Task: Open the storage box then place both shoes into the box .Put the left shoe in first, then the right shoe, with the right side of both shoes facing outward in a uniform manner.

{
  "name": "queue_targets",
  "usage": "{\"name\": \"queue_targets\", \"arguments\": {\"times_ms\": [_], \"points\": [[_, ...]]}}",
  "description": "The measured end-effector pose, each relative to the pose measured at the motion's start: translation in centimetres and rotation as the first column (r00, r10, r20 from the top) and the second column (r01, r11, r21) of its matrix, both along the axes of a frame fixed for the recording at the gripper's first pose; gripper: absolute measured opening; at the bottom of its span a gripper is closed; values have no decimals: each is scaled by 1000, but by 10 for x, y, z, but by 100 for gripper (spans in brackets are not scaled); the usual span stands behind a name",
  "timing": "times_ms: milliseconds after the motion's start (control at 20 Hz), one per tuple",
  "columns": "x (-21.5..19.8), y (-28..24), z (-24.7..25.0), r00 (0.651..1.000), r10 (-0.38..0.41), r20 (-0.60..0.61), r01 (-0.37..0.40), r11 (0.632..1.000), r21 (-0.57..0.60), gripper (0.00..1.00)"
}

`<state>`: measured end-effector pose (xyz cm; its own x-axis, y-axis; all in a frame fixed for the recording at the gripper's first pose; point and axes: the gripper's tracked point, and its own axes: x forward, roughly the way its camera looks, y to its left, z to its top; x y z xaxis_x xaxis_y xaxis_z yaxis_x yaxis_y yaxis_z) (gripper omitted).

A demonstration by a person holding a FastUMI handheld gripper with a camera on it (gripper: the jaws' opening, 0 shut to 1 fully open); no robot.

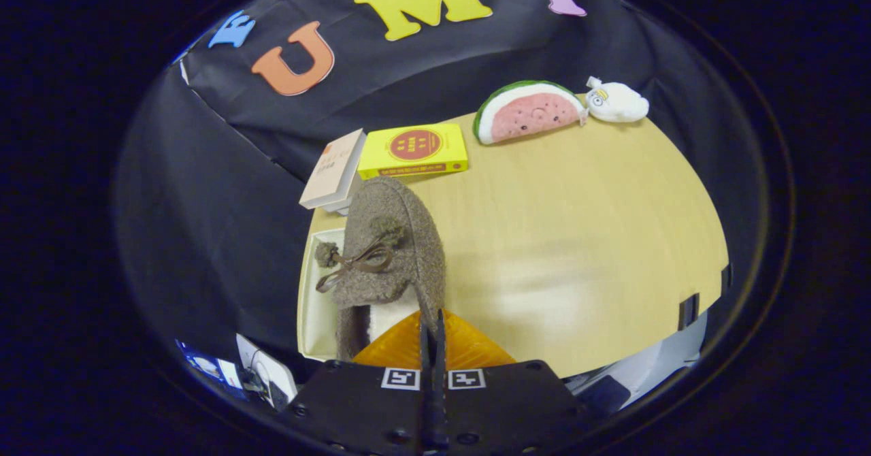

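A fuzzy brown-grey shoe (388, 245) with a brown bow and pompoms hangs just ahead of my gripper (433, 327), tilted with its toe pointing away. My fingers are pressed together on the shoe's right collar edge, so the gripper is shut on it. Under the shoe lies a white storage box (314, 306) at the table's left edge, its inside partly hidden by the shoe. An orange translucent panel (469, 347) shows right by my fingers; I cannot tell if it belongs to the box.
On the wooden table (578, 238) beyond the shoe lie a yellow book (413, 150) and a pale book (333, 170). Further back sit a watermelon-slice plush (531, 112) and a small white plush (617, 102). Black cloth walls stand behind and left.
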<state>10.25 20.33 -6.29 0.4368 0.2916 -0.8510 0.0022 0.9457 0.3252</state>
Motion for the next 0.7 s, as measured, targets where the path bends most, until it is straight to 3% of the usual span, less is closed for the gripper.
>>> {"name": "queue_targets", "arguments": {"times_ms": [350, 550, 700], "points": [[10, 56, -38, 992, -97, 78, 97, 995, 7, 0], [15, 58, -44, 982, -87, 170, 93, 995, -27, 1], [15, 66, -51, 980, -94, 175, 94, 996, 9, 1]]}}
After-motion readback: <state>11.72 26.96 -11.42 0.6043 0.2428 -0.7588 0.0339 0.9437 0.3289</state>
